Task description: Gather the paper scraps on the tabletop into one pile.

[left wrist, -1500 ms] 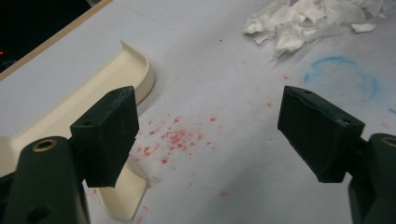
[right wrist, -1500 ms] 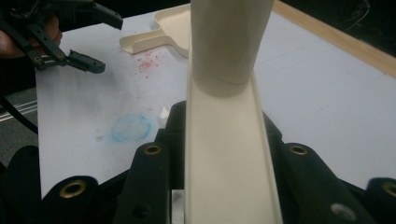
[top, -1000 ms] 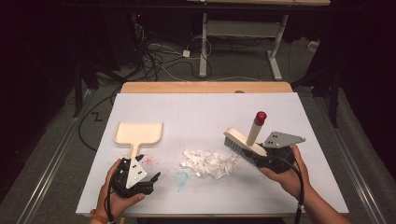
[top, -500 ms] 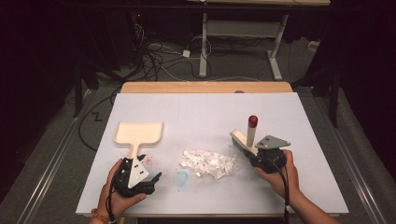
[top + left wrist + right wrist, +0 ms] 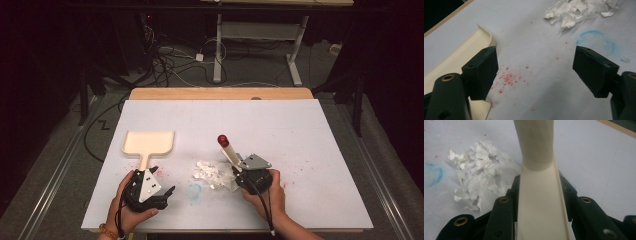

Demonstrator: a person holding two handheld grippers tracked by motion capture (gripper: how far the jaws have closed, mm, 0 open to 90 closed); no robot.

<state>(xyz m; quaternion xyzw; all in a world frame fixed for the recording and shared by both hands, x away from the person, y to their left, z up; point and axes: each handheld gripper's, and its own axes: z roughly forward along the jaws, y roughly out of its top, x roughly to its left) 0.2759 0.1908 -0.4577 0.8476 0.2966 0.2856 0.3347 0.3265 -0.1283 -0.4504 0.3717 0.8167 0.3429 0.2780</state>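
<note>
My right gripper (image 5: 240, 170) pinches the brush (image 5: 229, 150) beside the paper scraps (image 5: 212, 174); left gripper (image 5: 159, 189) spread near the dustpan (image 5: 148, 142). Nothing swept in yet.

Jaws: black, blocky, brass-ringed screw holes.
Left gripper (image 5: 161, 191): grey three-cornered plate on top.
Right gripper (image 5: 235, 172): black cable trailed.
Left wrist: beaded bracelet (image 5: 107, 232) worn.

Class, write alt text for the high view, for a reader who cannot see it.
A person's right claw grips a cream brush with a red-tipped handle, set against a pile of torn white paper scraps on a white table. The left claw stands open just below the handle of a cream dustpan.
</note>
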